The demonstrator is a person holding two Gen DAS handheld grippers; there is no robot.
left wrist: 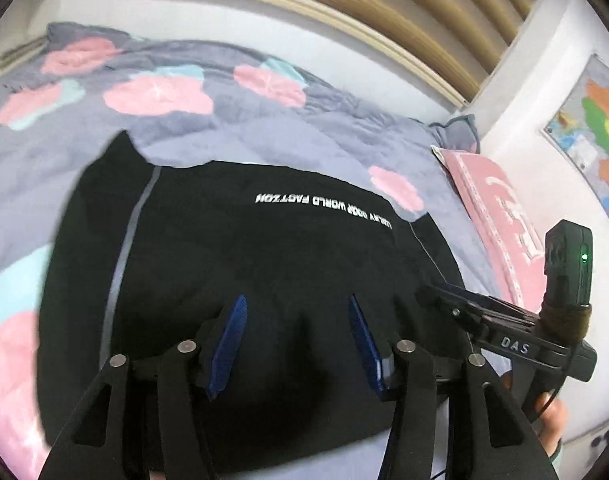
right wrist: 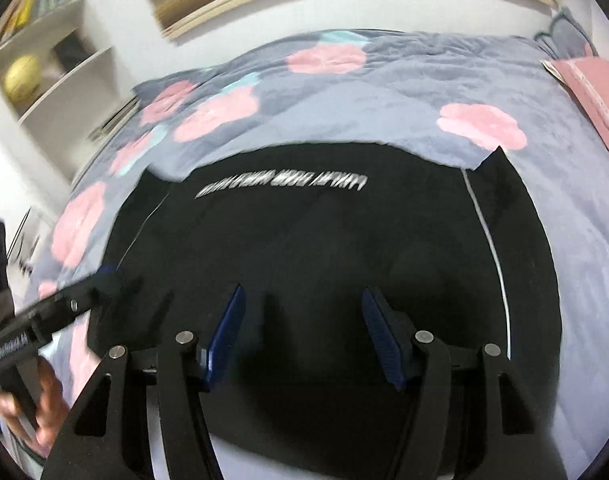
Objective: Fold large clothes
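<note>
**Both grippers open above the black garment**

Our left gripper (left wrist: pixel 298 344) has its blue pads apart, with nothing between them; only the black garment (left wrist: pixel 264 248) shows beyond the gap. Our right gripper (right wrist: pixel 302 336) is likewise spread, its pads clear of the cloth. Whether either tip touches the fabric we cannot tell.

The garment lies spread flat on the bed (left wrist: pixel 264 120), over a grey quilt with pink and pale blue flowers. A line of white lettering (left wrist: pixel 324 204) crosses it near its far edge, and a thin grey stripe (left wrist: pixel 120 256) runs down each side.

A pink pillow (left wrist: pixel 500 216) lies at the bed's right edge. Beyond it a map (left wrist: pixel 592 128) hangs on the wall. In the right wrist view, white shelves (right wrist: pixel 60 64) stand at the left, holding a yellow ball (right wrist: pixel 22 78).
</note>
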